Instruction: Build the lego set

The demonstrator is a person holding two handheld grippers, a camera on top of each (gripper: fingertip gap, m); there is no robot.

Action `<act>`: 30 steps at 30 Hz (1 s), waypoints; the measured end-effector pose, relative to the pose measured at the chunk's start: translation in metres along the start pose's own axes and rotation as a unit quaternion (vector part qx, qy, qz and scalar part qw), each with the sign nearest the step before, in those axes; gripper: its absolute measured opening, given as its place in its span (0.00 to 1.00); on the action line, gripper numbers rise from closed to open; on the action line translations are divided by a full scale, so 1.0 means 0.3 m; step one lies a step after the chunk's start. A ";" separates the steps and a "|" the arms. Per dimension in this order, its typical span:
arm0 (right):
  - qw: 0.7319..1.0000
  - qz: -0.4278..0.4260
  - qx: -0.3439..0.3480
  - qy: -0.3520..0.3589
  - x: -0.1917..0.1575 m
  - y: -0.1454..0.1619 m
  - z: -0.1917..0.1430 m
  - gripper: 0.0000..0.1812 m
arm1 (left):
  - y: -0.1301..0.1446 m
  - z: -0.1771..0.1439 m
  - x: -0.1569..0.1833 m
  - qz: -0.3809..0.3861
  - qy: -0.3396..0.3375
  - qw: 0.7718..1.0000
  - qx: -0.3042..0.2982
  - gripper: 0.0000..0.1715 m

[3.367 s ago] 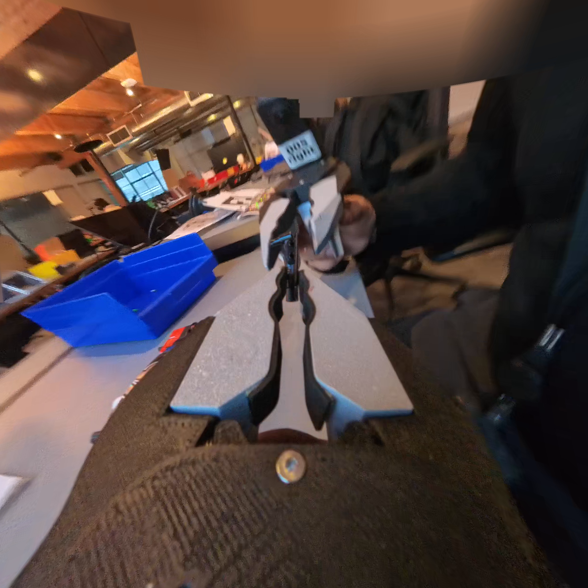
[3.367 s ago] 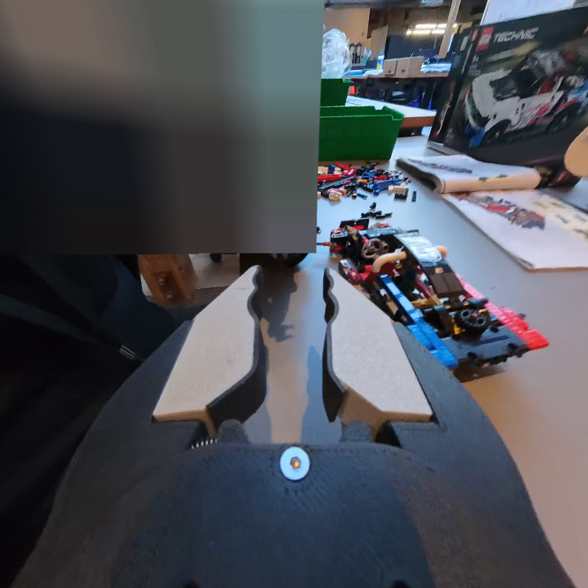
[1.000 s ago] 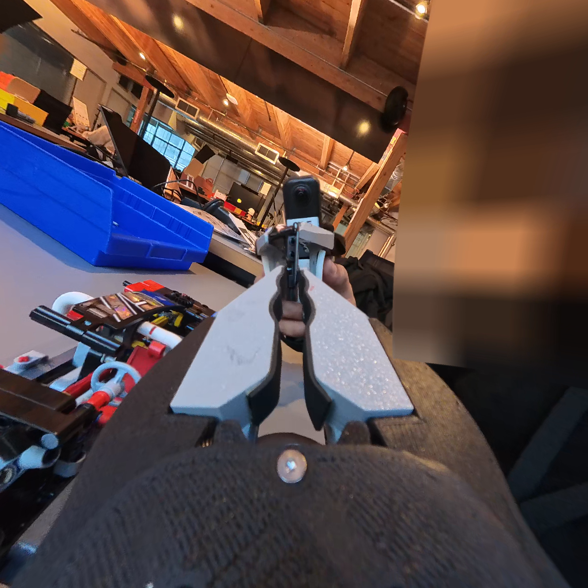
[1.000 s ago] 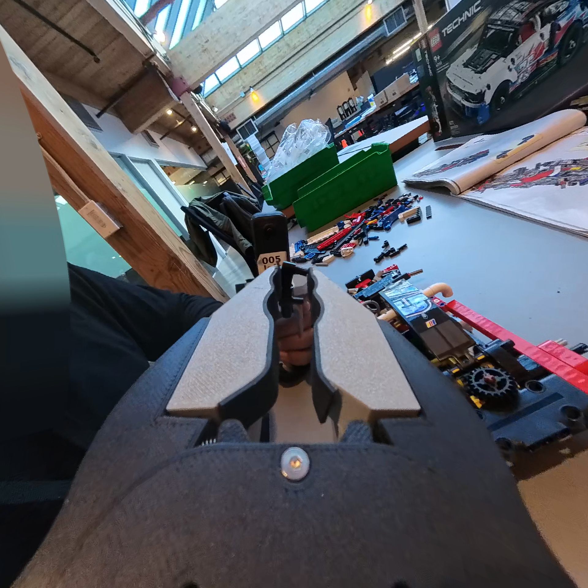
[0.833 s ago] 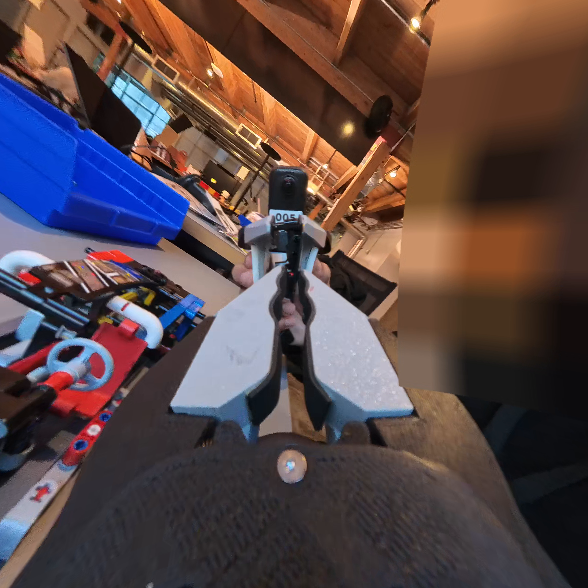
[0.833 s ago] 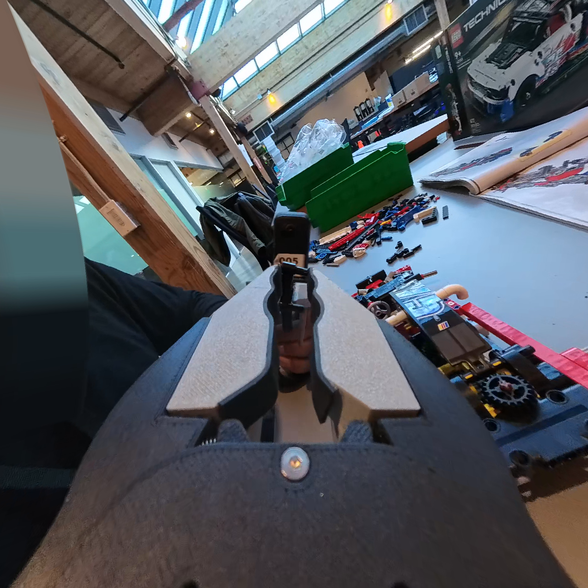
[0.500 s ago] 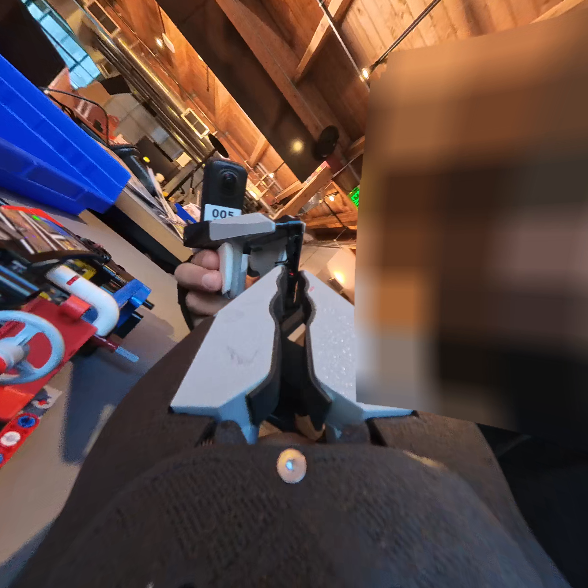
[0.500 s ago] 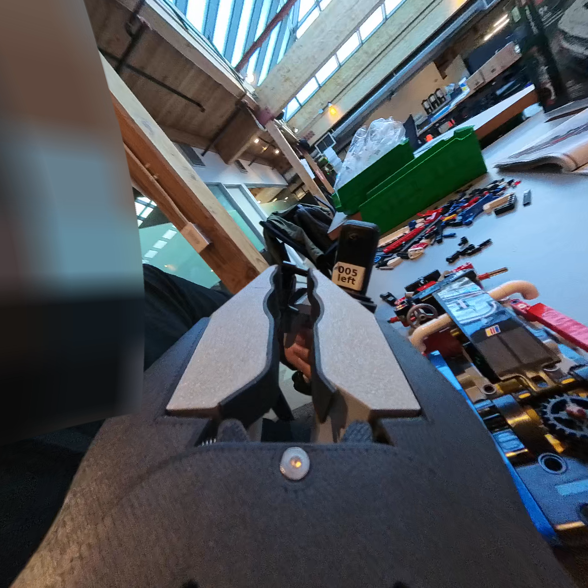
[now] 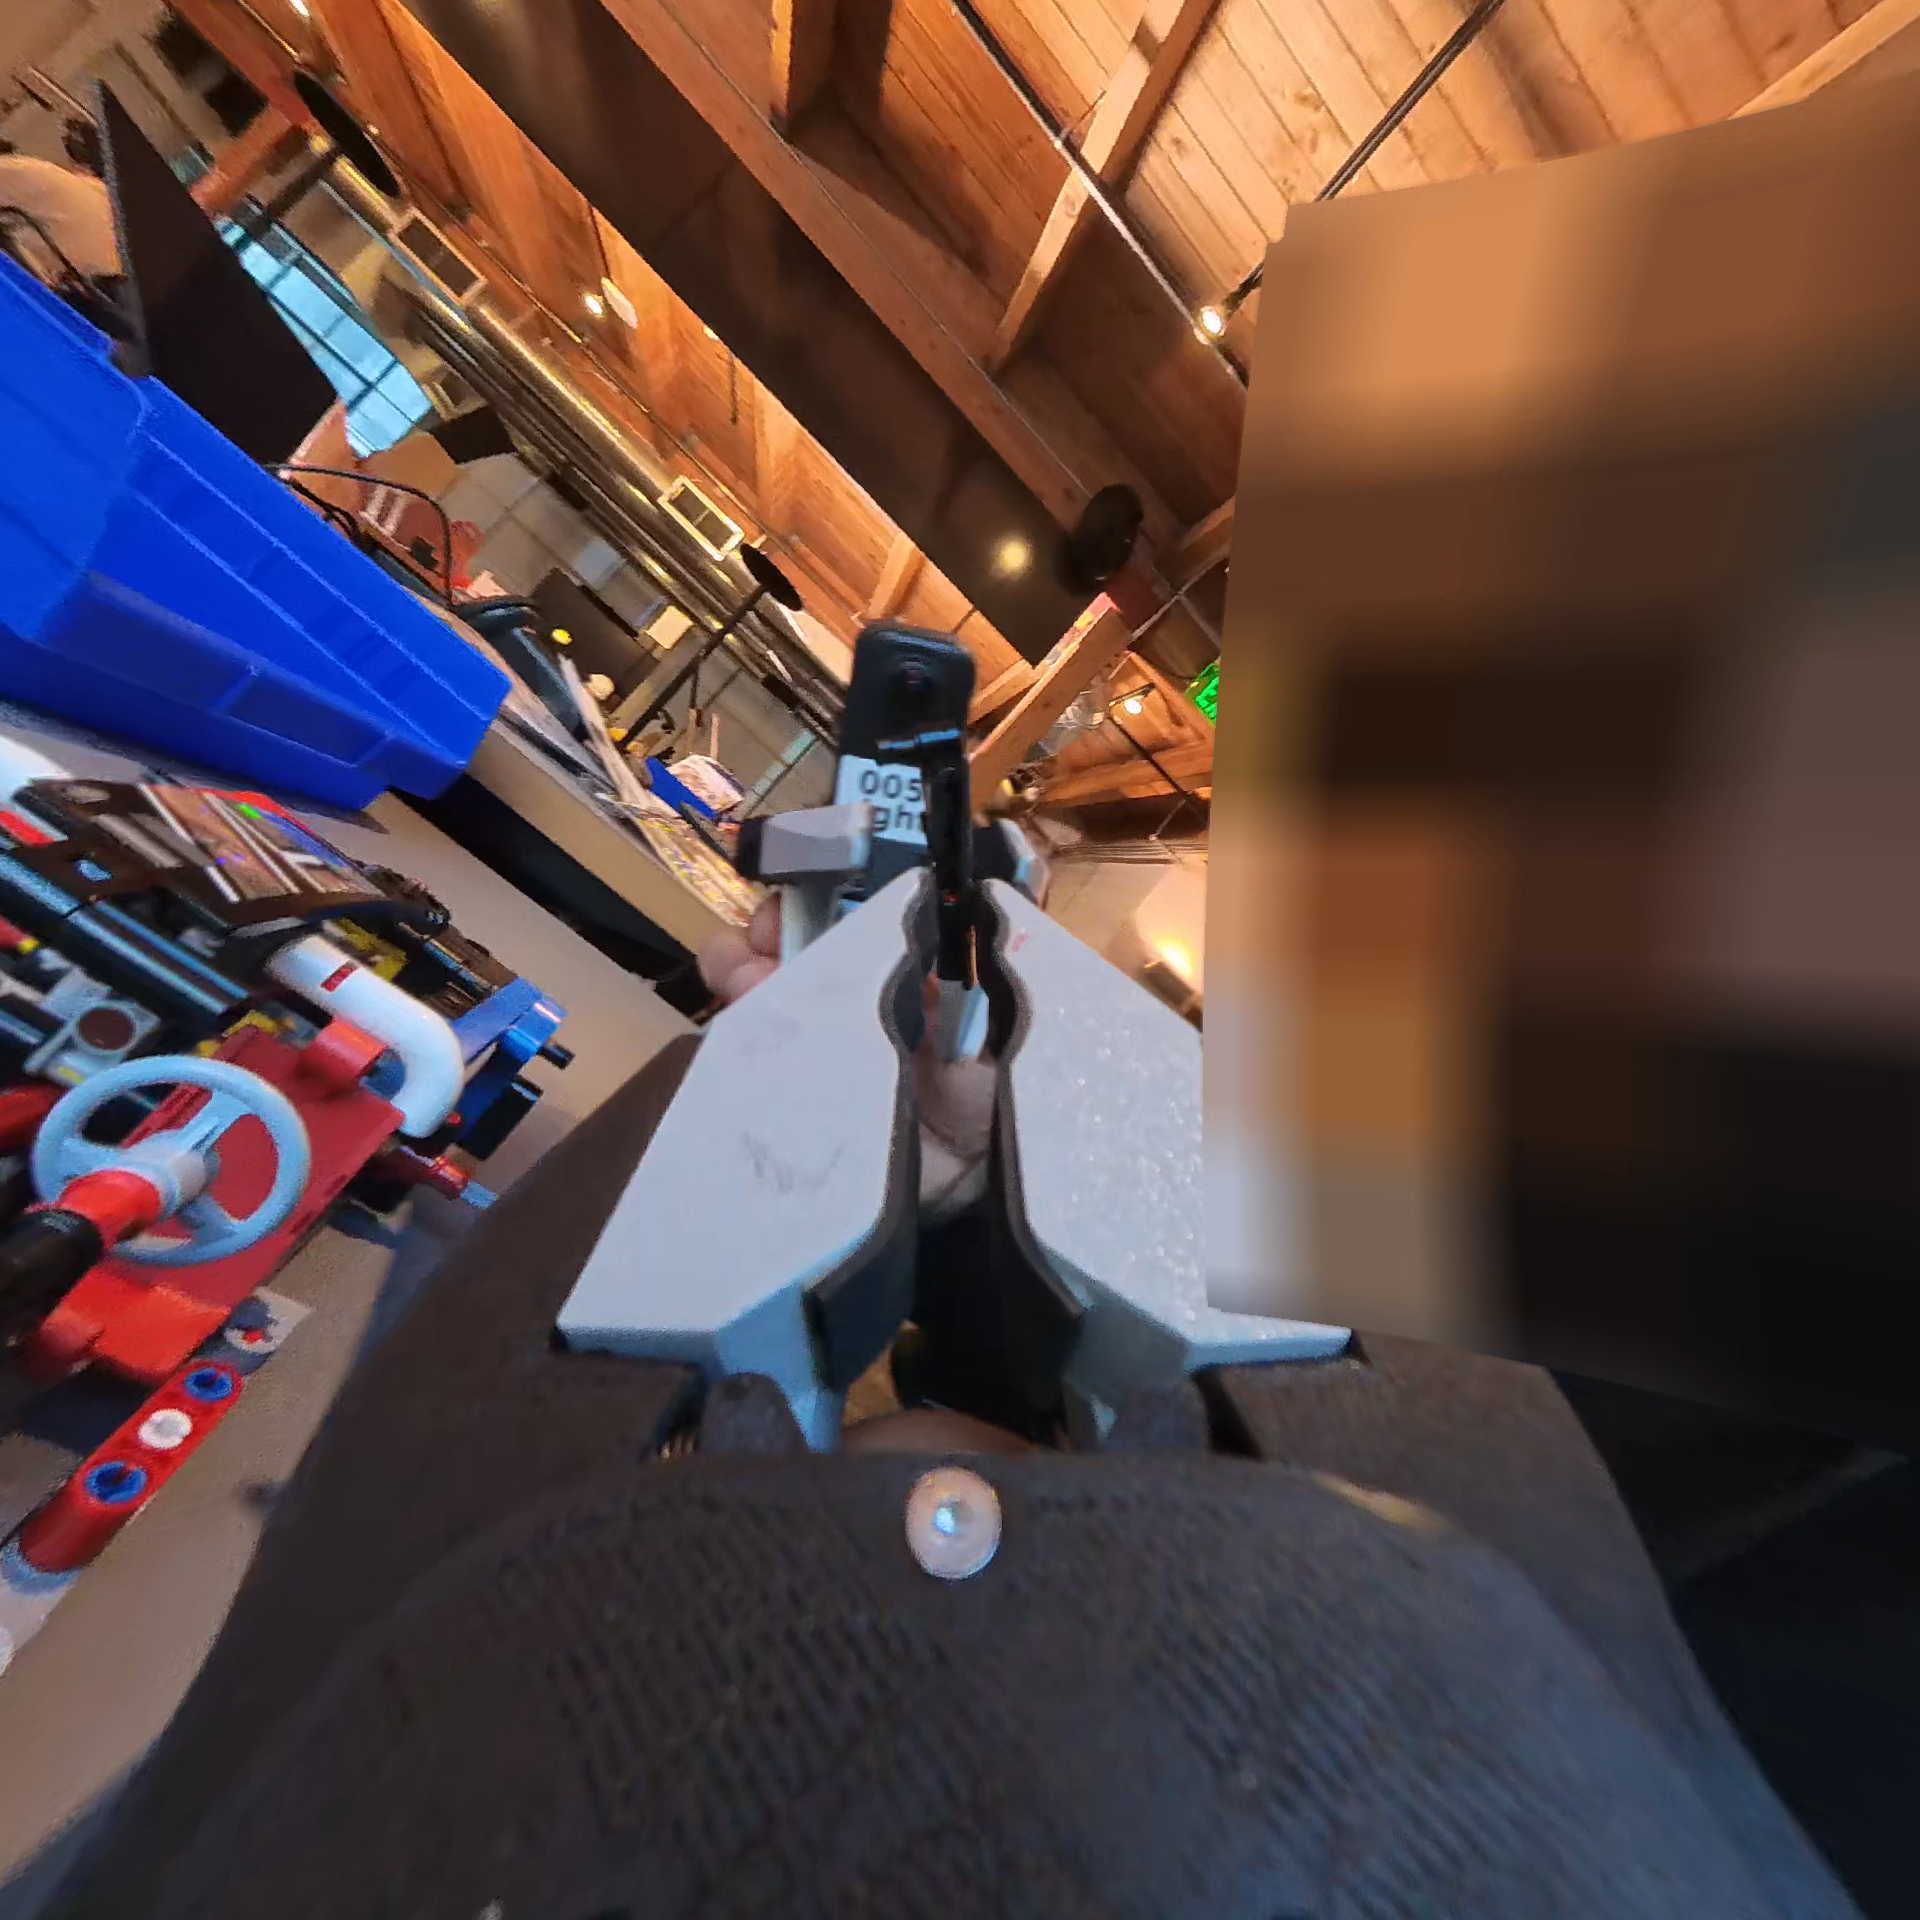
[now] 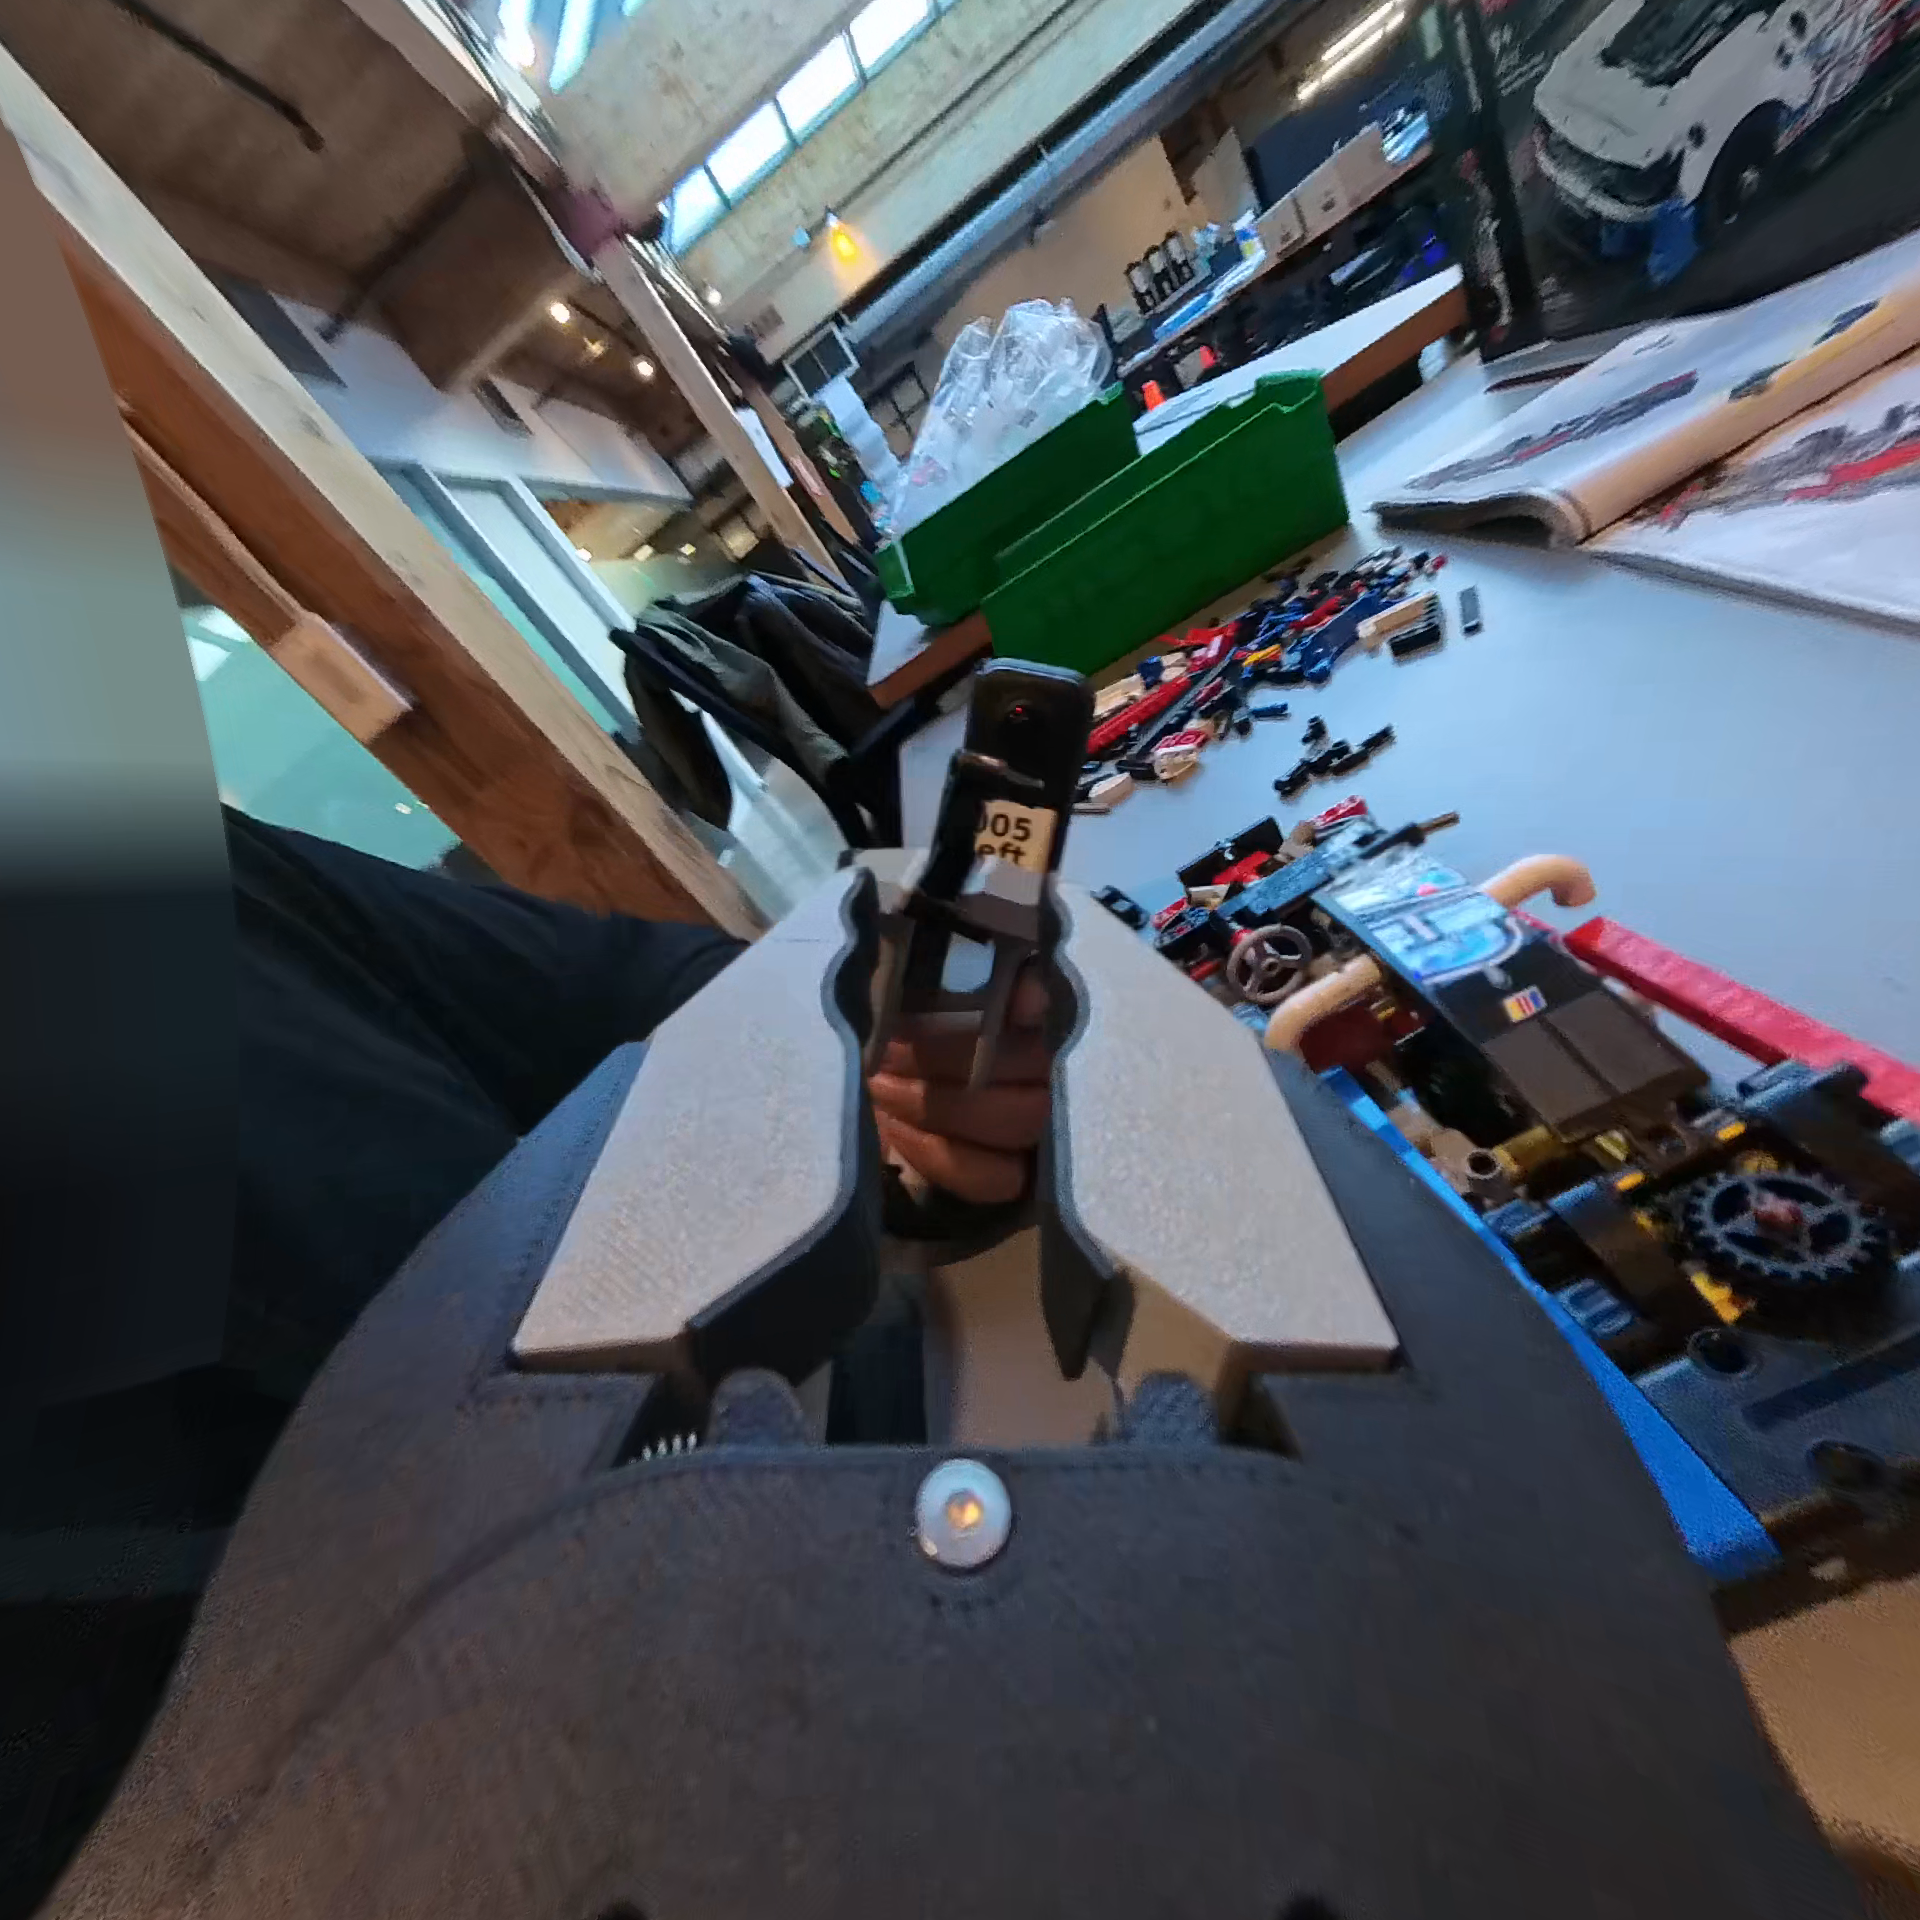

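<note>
My left gripper (image 9: 951, 925) is shut on a thin black lego piece (image 9: 948, 831) that stands up out of its tips. My right gripper (image 10: 956, 894) faces it tip to tip and is open. Its fingers stand on either side of the same black frame-shaped piece (image 10: 940, 966), with a little room at the edges. The partly built lego car (image 9: 208, 1039) lies on the table to the left, with a grey steering wheel (image 9: 171, 1153) and red floor. In the right wrist view the car (image 10: 1507, 1039) lies to the right.
Loose lego parts (image 10: 1278, 665) are scattered on the grey table (image 10: 1662, 748) before two green bins (image 10: 1164, 520). An open instruction booklet (image 10: 1714, 457) and the set's box (image 10: 1714, 135) lie farther right. A blue bin (image 9: 208, 623) stands at the left. A person's hand (image 10: 956, 1143) holds the left gripper.
My right gripper's fingers have spread apart and let go of the black piece. My left gripper still holds it. Both grippers have turned, and the piece now shows flat-on in the right wrist view.
</note>
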State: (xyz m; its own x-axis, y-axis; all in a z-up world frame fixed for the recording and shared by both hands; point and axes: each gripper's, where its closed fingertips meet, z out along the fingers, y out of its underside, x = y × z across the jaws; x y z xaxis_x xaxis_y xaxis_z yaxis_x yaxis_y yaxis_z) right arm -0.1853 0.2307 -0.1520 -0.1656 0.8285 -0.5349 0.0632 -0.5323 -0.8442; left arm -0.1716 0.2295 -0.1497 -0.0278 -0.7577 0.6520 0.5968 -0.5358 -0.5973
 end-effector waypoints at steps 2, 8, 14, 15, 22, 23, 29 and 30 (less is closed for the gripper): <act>0.999 -0.032 0.003 0.016 -0.007 -0.004 0.006 0.08 | 0.004 0.004 0.004 0.027 -0.007 1.000 -0.001 0.02; 0.988 -0.138 -0.041 0.063 -0.002 0.015 -0.011 0.07 | 0.035 0.010 -0.005 0.082 -0.028 0.995 -0.051 0.02; 0.922 -0.333 -0.135 0.142 0.010 0.057 -0.033 0.05 | 0.022 -0.019 -0.012 0.201 -0.068 0.967 -0.137 0.01; 0.916 -0.344 -0.141 0.150 0.018 0.065 -0.031 0.05 | 0.025 -0.021 -0.012 0.211 -0.069 0.964 -0.148 0.00; 0.893 -0.385 -0.179 0.147 0.033 0.110 -0.041 0.05 | 0.098 -0.037 -0.022 0.213 -0.052 0.950 -0.223 0.07; 0.886 -0.396 -0.189 0.147 0.033 0.119 -0.042 0.05 | 0.100 -0.038 -0.027 0.219 -0.057 0.947 -0.227 0.08; 0.862 -0.432 -0.223 0.140 0.029 0.161 -0.036 0.05 | 0.113 -0.040 -0.026 0.231 -0.057 0.941 -0.240 0.03; 0.865 -0.429 -0.224 0.135 0.024 0.162 -0.036 0.05 | 0.116 -0.042 -0.023 0.239 -0.055 0.938 -0.243 0.03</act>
State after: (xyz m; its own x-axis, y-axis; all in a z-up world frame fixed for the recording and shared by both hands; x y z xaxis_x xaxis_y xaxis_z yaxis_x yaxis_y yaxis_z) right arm -0.1728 0.2126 -0.1973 -0.1078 0.9276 0.3578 0.4155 0.3690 -0.8314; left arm -0.1607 0.2114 -0.1808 0.2488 -0.9263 0.2829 0.0834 -0.2706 -0.9591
